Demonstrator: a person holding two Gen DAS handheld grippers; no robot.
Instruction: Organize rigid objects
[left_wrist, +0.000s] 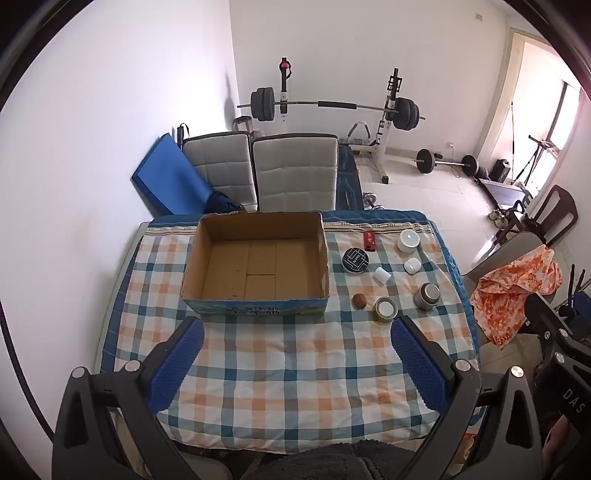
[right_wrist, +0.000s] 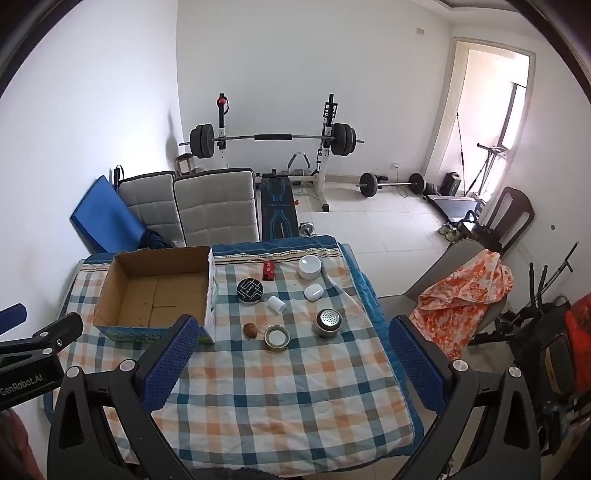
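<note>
Cardboard, brown and open-topped, forms the large box (left_wrist: 255, 262) that sits toward the far left corner of the bench (left_wrist: 280, 373), which is covered by a checked cloth in blue, orange and white. The box holds nothing that can be seen; its printed blue front wall faces the near edge.

To the right of the box, spread over the far right part of the bench, lie the small rigid objects, all apart from one another. A round black tin with a white line pattern (left_wrist: 355, 259) lies just beside the box's right wall. Behind it, near the far edge, rests a small red rectangular block (left_wrist: 369, 240), and further right a white round jar (left_wrist: 408, 240). In front of that jar sits a white rounded case (left_wrist: 413, 266), with a small white cylinder (left_wrist: 382, 275) lying on its side between the case and the tin. Closer to the near edge stand a small brown nut-like ball (left_wrist: 359, 301), a low round tin with a white centre (left_wrist: 386, 309) and a metal canister with a perforated top (right_wrist: 327, 322).

The left hand-held gripper (left_wrist: 295, 363) hovers above the near half of the bench, blue-padded fingers spread wide, holding nothing. The right hand-held gripper (right_wrist: 295, 363) hangs likewise over the near right corner, fingers wide apart and empty.
</note>
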